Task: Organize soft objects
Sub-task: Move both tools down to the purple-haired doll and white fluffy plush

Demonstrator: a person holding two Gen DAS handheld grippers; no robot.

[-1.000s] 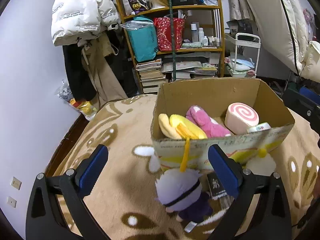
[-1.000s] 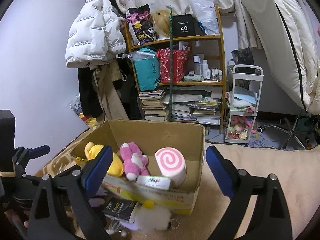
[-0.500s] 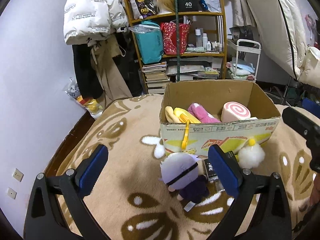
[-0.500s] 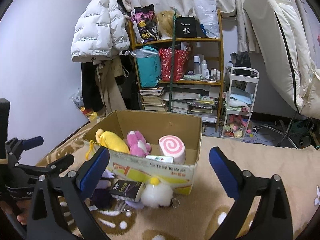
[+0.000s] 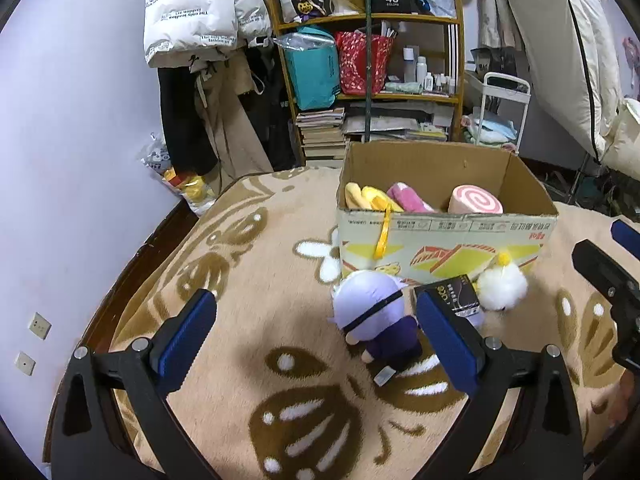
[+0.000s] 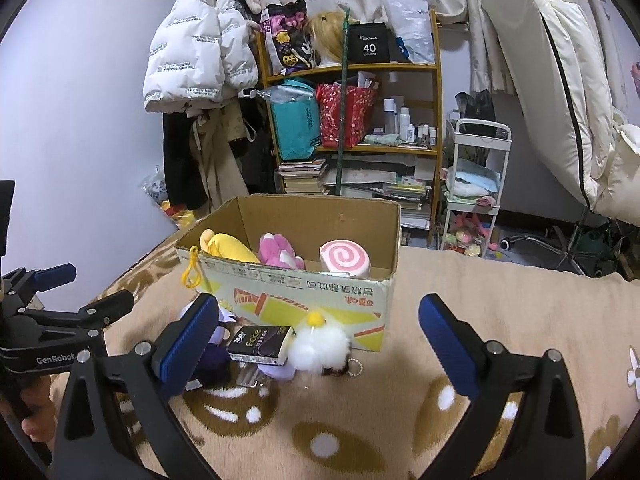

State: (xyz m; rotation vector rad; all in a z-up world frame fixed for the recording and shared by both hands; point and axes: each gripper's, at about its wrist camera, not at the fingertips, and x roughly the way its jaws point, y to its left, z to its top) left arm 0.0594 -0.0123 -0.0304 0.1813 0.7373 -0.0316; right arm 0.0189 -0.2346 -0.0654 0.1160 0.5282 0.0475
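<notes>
A cardboard box [image 5: 444,236] [image 6: 304,292] stands on the beige blanket and holds a yellow plush [image 5: 376,199] [image 6: 228,249], a pink plush [image 5: 406,199] [image 6: 276,252] and a pink swirl-roll plush [image 5: 476,202] [image 6: 345,259]. In front of the box lie a purple-haired doll [image 5: 372,308] [image 6: 218,344], a white pompom [image 5: 499,286] [image 6: 320,344] and a black packet [image 5: 456,294] [image 6: 260,344]. My left gripper [image 5: 312,334] is open and empty, short of the doll. My right gripper [image 6: 316,344] is open and empty, above the pompom.
A shelf [image 5: 372,80] with bags, books and bottles stands behind the box. A white trolley [image 6: 476,184] stands to its right. Coats [image 5: 200,60] hang at the left. The blanket's left edge [image 5: 140,264] drops to the floor.
Both grippers have pulled back from the box, so the box looks smaller and the doll, packet and pompom in front of it show fully. Both stay open.
</notes>
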